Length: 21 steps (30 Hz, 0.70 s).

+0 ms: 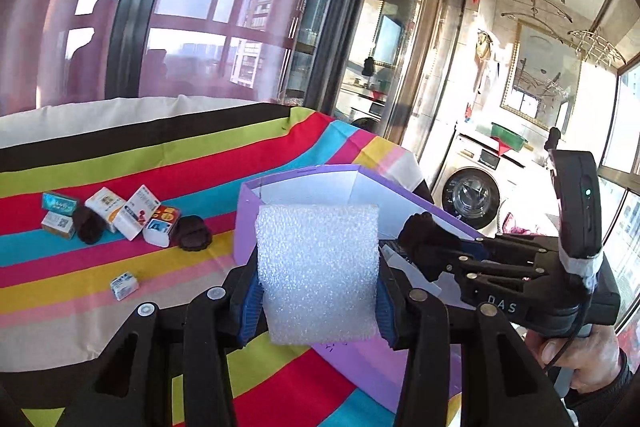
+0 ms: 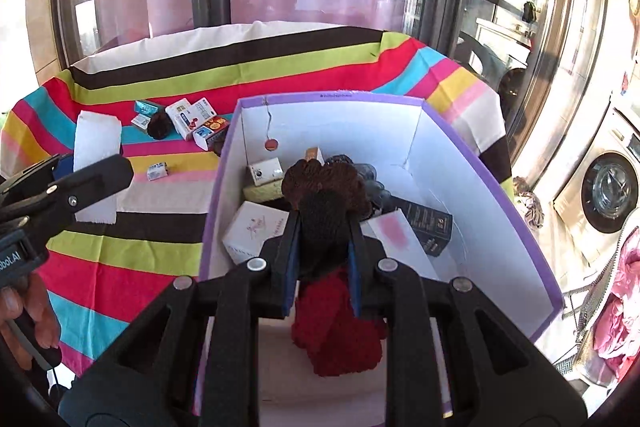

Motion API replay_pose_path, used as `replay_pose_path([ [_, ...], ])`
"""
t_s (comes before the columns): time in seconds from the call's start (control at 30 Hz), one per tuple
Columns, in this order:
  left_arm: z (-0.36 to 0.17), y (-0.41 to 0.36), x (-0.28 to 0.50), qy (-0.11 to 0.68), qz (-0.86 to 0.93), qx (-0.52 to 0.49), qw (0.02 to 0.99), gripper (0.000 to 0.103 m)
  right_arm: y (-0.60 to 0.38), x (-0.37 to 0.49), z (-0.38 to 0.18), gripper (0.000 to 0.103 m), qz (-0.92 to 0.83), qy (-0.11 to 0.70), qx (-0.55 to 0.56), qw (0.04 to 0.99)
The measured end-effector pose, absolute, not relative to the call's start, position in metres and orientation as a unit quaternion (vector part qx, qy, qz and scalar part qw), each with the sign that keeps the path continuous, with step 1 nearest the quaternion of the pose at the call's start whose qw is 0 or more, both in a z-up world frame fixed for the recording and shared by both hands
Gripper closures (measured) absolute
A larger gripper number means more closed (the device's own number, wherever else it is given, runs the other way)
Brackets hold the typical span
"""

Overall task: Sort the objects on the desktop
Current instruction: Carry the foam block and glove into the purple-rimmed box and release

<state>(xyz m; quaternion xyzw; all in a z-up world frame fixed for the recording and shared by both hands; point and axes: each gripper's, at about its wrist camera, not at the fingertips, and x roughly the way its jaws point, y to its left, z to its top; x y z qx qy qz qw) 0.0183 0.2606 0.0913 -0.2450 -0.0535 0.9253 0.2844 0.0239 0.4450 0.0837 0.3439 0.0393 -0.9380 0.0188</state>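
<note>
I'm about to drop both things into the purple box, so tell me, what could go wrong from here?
1. The left gripper holds the white foam piece outside the purple box, near its wall; released there, it would likely land on the striped cloth.
2. The right gripper holds a dark knitted item over an already crowded box; it may snag on the pads.
3. Both grippers are close together and could collide.

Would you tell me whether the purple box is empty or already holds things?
Not empty: the purple box already holds several small cartons.
</note>
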Motion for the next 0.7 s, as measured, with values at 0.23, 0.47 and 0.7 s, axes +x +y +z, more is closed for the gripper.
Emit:
replay_pose_path([
  [0.23,0.09,0.313,-0.011,-0.029,0.905,-0.266,0.33,0.056,0.465,0.014,0.065,0.08,-0.933,0.03,0.358,0.004],
  [0.47,0.077,0.342,-0.041,-0.004,0.879,-0.289,0.38,0.043,0.477,0.004,0.062,0.078,-0.931,0.021,0.365,0.003],
  [0.7,0.076,0.334,-0.053,-0.014,0.878,-0.297,0.374,0.034,0.484,0.004,0.062,0.078,-0.93,0.018,0.366,0.007],
])
